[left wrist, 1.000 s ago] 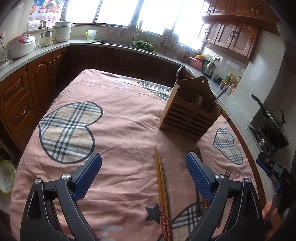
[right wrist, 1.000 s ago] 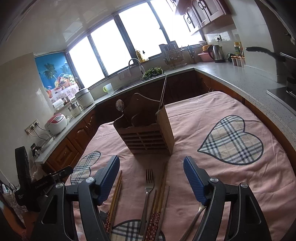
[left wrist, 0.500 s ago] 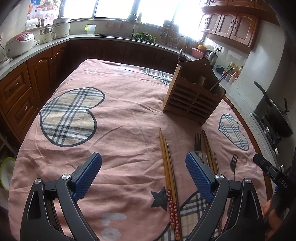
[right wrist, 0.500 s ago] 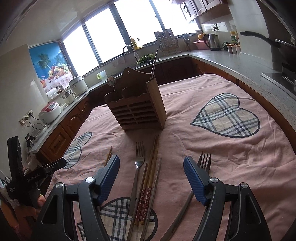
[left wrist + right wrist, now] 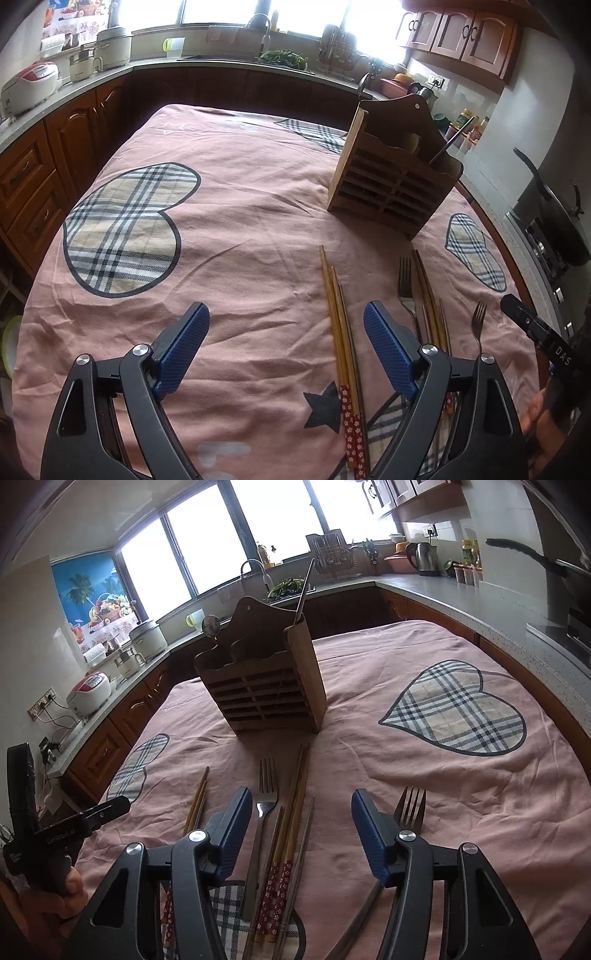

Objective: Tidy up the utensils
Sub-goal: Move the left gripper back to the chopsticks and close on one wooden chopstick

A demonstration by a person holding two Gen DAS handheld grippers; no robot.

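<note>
A wooden utensil holder (image 5: 391, 181) (image 5: 264, 686) stands on the pink cloth with a spoon (image 5: 211, 624) and a metal handle (image 5: 303, 590) in it. In front of it lie wooden chopsticks (image 5: 338, 317) (image 5: 195, 805), a fork (image 5: 405, 284) (image 5: 264, 812), more chopsticks (image 5: 428, 299) (image 5: 291, 812) and a second fork (image 5: 478, 321) (image 5: 408, 808). My left gripper (image 5: 286, 332) is open and empty above the cloth, left of the chopsticks. My right gripper (image 5: 301, 819) is open and empty, over the middle chopsticks.
The table (image 5: 229, 221) wears a pink cloth with plaid hearts. Dark wood counters surround it, with rice cookers (image 5: 29, 86), a sink (image 5: 258, 576), a kettle (image 5: 424, 557) and a pan on the stove (image 5: 554, 206). A hand holds the other gripper (image 5: 55, 834).
Both grippers have drawn back and lifted from the holder, so more of the forks and chopsticks shows. Both stay open.
</note>
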